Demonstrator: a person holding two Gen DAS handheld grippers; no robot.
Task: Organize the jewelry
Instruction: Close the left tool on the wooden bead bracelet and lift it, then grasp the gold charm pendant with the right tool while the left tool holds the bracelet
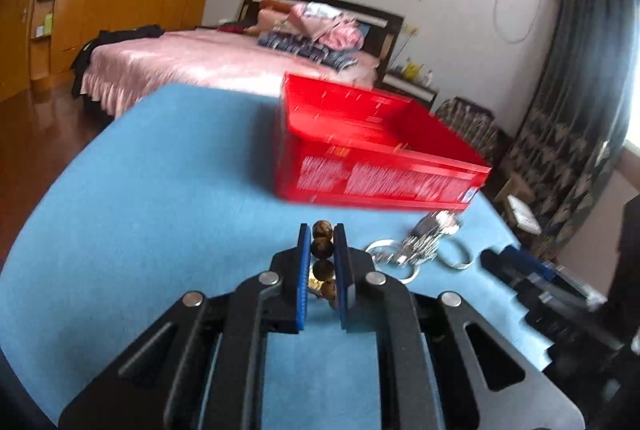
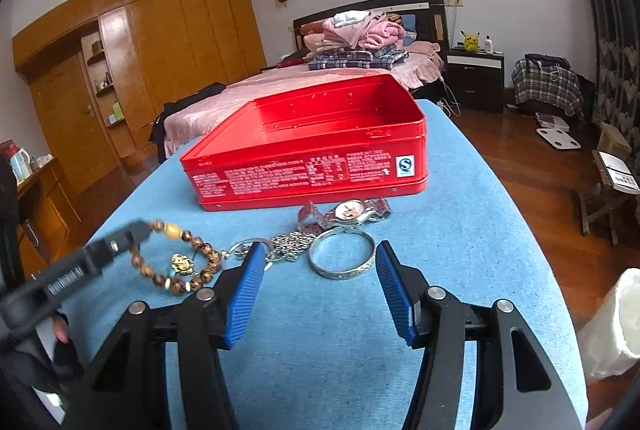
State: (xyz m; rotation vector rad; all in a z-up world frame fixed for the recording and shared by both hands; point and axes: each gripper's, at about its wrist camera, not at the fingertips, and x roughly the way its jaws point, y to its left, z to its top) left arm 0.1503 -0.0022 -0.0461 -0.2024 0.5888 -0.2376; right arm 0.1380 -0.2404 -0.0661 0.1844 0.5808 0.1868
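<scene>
The left gripper is clamped on the brown bead bracelet, low centre of the left wrist view, beads stacked between the blue pads. From the right wrist camera you see the same gripper coming in from the lower left, pinching the bracelet at its upper left while the rest of the loop, with a gold charm in the middle, hangs or lies by the blue tablecloth (can't tell if it's fully off the cloth). The picture on the left side is pretty blurry.

The right gripper has its jaws spread wide with nothing between the pads, sitting bottom centre of its own view. Just above it in the frame: a silver bangle, a tangled silver chain to its left, and a wristwatch behind them, touching the bangle as far as I can see.

Further up, middle of the frame, is the open red tin box with white print on its side. Behind the table there's a pink bed with folded clothes piled on it.
</scene>
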